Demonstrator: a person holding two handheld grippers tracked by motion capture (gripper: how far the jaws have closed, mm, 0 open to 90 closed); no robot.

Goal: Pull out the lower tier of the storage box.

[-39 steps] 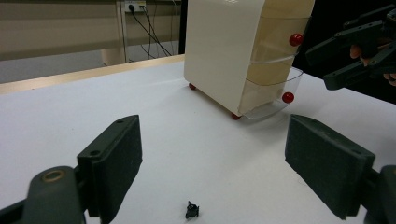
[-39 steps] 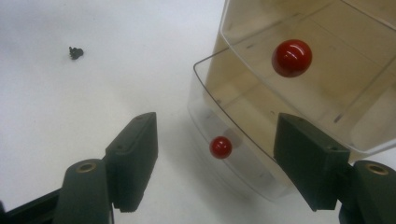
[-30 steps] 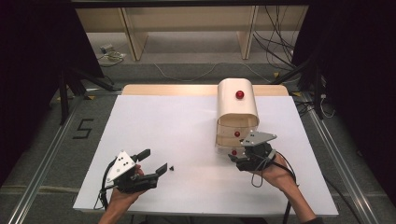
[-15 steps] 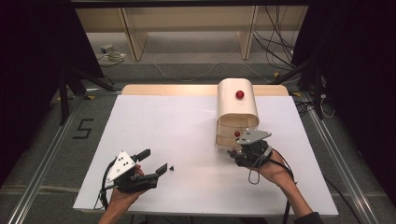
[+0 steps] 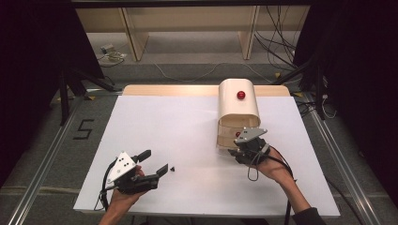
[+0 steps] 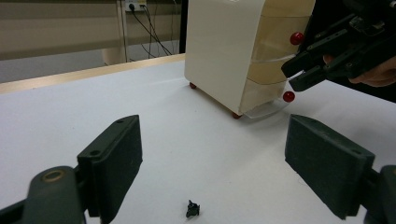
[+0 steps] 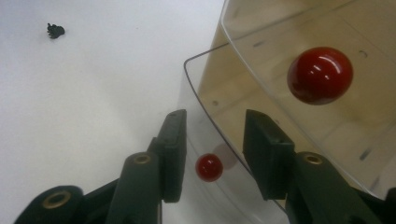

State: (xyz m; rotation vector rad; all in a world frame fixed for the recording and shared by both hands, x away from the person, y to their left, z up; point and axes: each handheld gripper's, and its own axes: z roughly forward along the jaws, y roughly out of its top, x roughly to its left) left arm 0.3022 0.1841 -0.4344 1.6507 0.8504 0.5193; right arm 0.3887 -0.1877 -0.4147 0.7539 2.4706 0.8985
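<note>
right gripper [image 7: 212, 154] jaws closing around bottom drawer's red knob [image 7: 208, 167], pads not yet touching | drawer cabinet [image 5: 237, 115] standing at table's far right | advice: centring knob, squeezing fully, pulling straight | left gripper [image 5: 152, 161] idling wide, holding nothing

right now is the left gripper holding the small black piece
No, the left gripper is open and the small black piece lies loose on the table between its jaws.
</note>
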